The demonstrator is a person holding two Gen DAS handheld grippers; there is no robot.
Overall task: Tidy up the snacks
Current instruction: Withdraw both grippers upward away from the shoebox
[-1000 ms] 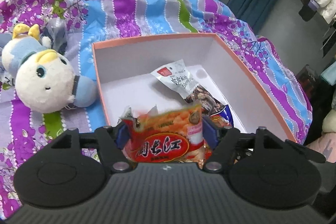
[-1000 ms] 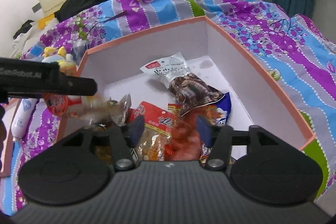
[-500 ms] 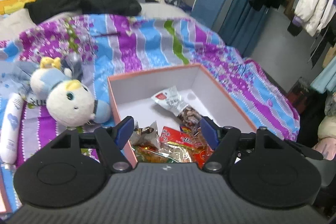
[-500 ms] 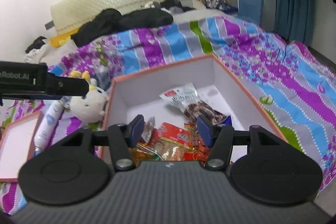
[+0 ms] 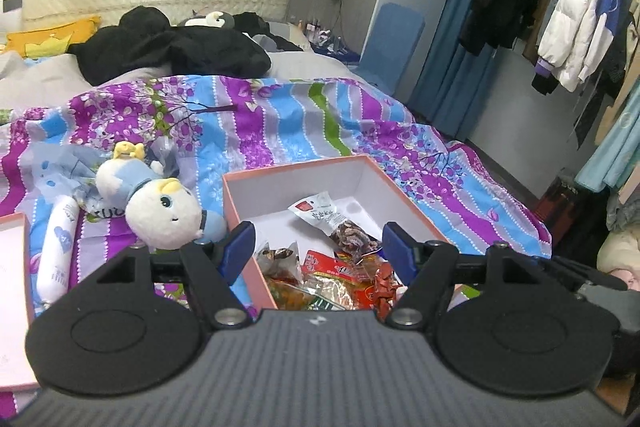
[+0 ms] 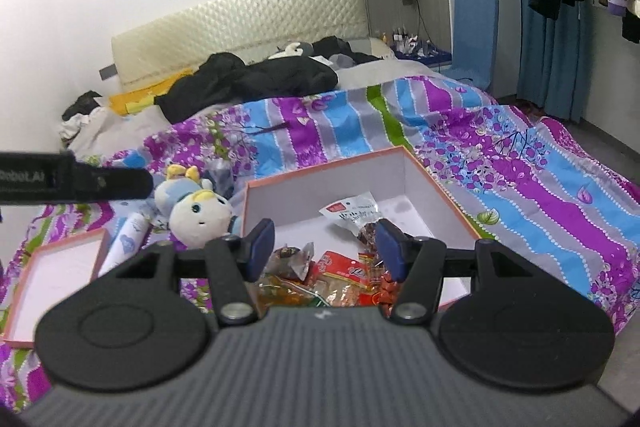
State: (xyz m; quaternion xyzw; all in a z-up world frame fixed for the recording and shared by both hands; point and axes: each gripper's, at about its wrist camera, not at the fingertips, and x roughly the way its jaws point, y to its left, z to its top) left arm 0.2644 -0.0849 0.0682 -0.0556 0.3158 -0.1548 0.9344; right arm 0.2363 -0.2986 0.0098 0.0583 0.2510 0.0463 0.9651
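A white box with an orange rim (image 5: 298, 167) (image 6: 326, 166) lies open on the striped bedspread. Several snack packets rest in its near end, among them a clear packet with a red label (image 5: 320, 213) (image 6: 352, 213) and red and orange packets (image 5: 336, 273) (image 6: 340, 275). My left gripper (image 5: 318, 249) hovers above and behind the box's near edge, open, with nothing between its blue pads. My right gripper (image 6: 325, 249) hangs beside it at about the same height, also open and empty. The left gripper's black side (image 6: 72, 181) shows at the left of the right wrist view.
A plush toy (image 5: 164, 215) (image 6: 200, 215) and a white tube (image 5: 58, 247) (image 6: 124, 243) lie left of the box. The box lid (image 5: 12, 267) (image 6: 52, 279) sits further left. Black clothes (image 5: 172, 51) are piled near the headboard; coats (image 5: 576, 23) hang at the right.
The red-orange packet that was between my left jaws now lies in the box. Both grippers have risen and drawn back, so the box looks smaller and the room shows.
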